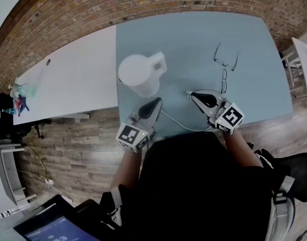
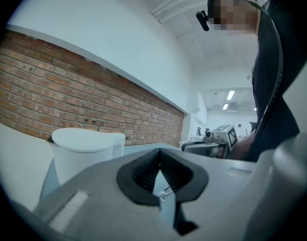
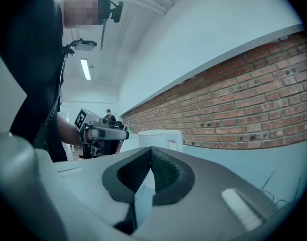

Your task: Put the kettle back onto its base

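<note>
Kettle (image 1: 140, 74) on table (image 1: 253, 59) — left gripper (image 1: 156, 102), right gripper (image 1: 193, 95) closed at near edge.

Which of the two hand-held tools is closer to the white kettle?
Left. The left tool points at the kettle from the person's side, its tip close to it. The right tool is farther off to the kettle's right, nearer the glasses.

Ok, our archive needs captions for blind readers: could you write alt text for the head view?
Seen from above, a white kettle stands untouched on a pale blue table. Nearer the person, the left gripper and right gripper sit at the table's near edge, both shut and empty, with a white cable curving between them. Glasses lie to the right.
</note>
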{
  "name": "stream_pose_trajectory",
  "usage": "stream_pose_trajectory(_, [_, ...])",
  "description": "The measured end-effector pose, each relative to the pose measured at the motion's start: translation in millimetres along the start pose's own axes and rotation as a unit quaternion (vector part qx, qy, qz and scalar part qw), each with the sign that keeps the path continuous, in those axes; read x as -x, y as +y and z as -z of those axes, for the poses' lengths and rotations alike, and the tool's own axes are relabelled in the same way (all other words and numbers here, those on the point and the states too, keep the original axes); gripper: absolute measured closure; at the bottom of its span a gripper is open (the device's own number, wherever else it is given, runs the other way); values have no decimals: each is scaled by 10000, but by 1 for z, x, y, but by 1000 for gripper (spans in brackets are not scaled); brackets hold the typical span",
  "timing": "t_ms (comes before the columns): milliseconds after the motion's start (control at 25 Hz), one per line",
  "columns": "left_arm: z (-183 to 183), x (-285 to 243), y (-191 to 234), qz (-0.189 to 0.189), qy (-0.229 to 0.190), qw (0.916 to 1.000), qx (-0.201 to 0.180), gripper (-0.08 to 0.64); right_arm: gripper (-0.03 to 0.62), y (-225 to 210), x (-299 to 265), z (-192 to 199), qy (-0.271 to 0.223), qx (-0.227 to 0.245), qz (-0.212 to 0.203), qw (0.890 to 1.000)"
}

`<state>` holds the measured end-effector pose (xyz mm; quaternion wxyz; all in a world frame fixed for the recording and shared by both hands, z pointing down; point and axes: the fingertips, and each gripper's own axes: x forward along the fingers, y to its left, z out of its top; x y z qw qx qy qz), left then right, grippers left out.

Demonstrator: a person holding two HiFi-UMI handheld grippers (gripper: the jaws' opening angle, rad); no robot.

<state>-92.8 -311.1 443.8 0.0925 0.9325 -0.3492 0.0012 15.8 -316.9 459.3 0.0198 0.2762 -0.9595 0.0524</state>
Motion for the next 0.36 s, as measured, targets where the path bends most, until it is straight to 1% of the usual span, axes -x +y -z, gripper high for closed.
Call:
stream_pose_trajectory(160, [-5,-4,-6,24,-11,10000,65,558,589,-3,4,-2,-52,-54,-33,10000])
stream_pose_trajectory(360, [3,-10,-15,28,59,10000,42,558,589,-6,13,3,7,-137,-41,9999])
